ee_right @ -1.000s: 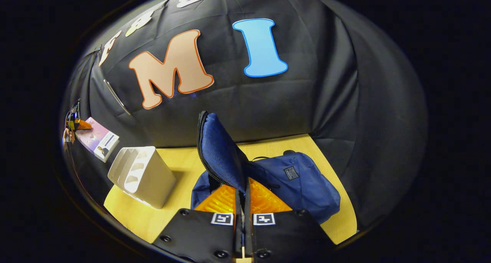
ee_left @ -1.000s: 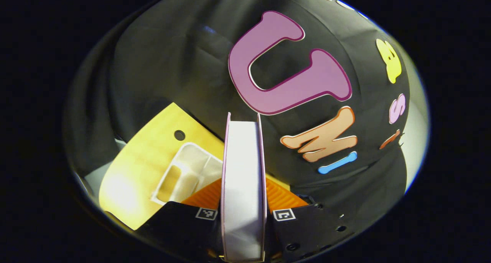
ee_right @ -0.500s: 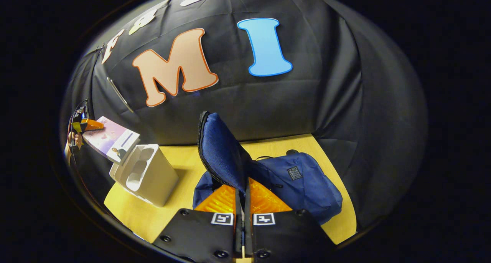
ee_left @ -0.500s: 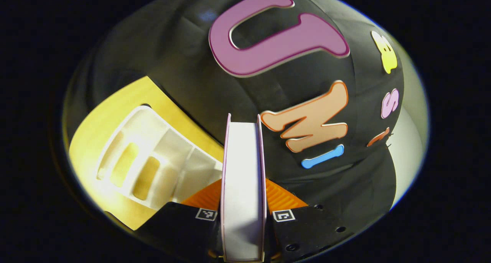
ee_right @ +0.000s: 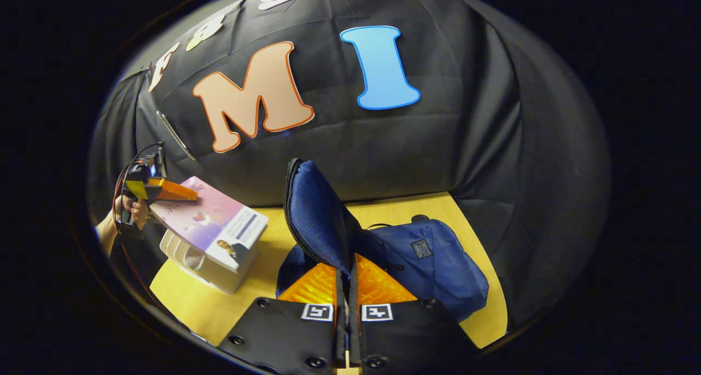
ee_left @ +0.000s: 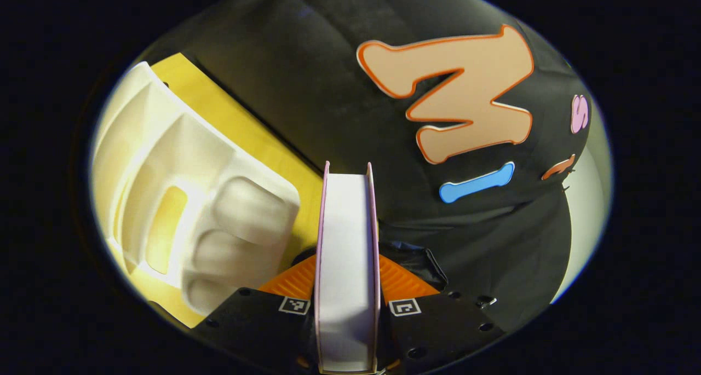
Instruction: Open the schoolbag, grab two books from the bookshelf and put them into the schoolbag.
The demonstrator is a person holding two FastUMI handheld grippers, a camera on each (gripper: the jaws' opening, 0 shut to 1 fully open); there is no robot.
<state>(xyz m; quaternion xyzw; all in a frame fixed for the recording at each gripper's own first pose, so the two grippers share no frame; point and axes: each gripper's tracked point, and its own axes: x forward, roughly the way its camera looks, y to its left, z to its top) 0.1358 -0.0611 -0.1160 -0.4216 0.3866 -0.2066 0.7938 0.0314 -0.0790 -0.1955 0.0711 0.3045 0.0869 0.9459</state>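
At the far left of the right gripper view, a hand [ee_right: 130,211] holds the left gripper [ee_right: 164,190], whose fingers clamp the near edge of a book [ee_right: 211,227] with a pink cover. The book is held tilted above the white bookshelf [ee_right: 205,265], which stands on the left part of the yellow counter [ee_right: 274,238]. No books are visible in the parts of the bookshelf's slots that show.

In the left gripper view the same book [ee_left: 346,265] shows edge-on, its white page block running up the middle between the two fingers of the left gripper [ee_left: 346,304], both pressing on its covers. To its left lies the white bookshelf [ee_left: 181,200], seen from close above with its ribbed dividers and a slot in the wall, standing on the counter [ee_left: 241,128]. To the right of the book a dark edge of the schoolbag [ee_left: 416,260] peeks out below the booth's black cloth.

Back in the right gripper view, the blue schoolbag [ee_right: 427,265] lies on the counter, right of the bookshelf and apart from it. Its zipped flap [ee_right: 315,221] stands lifted upright, pinched between the fingers of the right gripper [ee_right: 347,287], which are closed narrow on the fabric with no visible gap. The bag's body slumps to the right of the flap, a small label patch on its front
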